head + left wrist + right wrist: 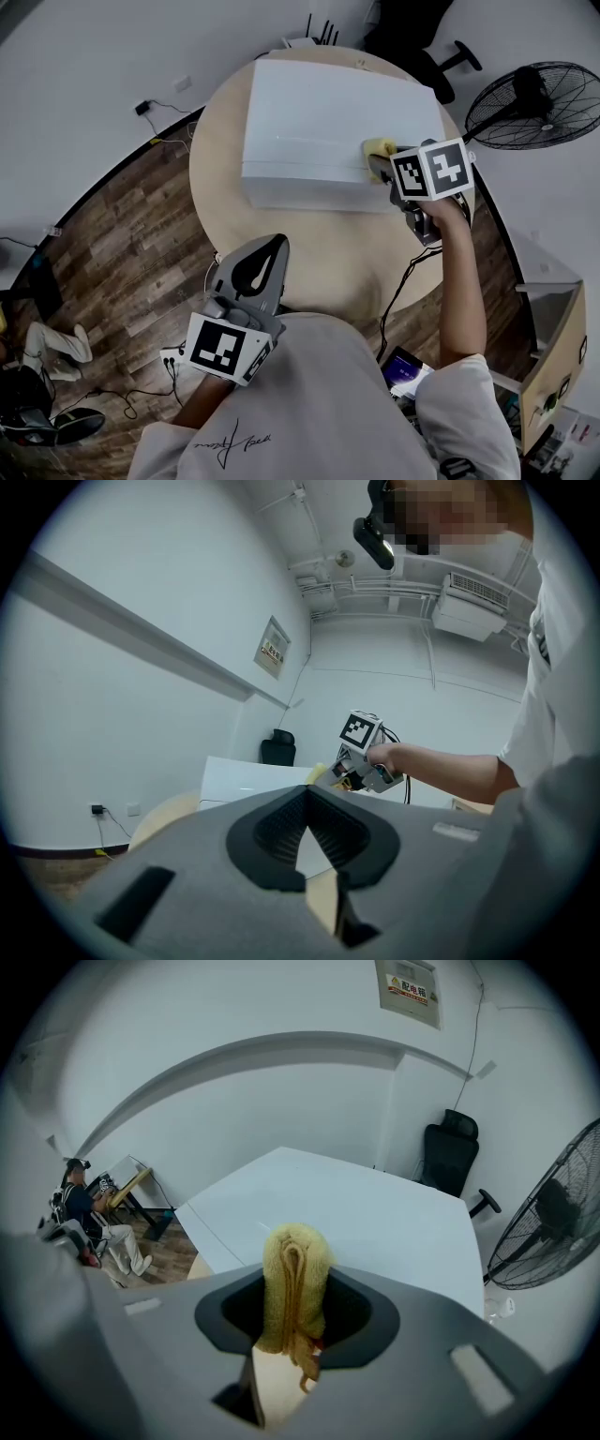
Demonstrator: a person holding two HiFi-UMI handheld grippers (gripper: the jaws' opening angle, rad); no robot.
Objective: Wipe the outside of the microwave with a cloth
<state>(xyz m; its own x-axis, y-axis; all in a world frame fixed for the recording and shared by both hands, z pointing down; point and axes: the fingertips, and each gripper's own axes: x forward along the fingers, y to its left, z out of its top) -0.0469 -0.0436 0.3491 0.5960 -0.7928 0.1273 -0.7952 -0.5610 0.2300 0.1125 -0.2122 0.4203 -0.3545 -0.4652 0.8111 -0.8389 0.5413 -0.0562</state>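
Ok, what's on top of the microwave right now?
Only a yellow cloth, pinched in the right gripper, over the white microwave's top near its front right edge. The rest of the top is bare. The patch under the cloth is covered.

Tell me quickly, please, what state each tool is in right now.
Left tool: shut, holding nothing.
Right tool: shut on the yellow cloth.
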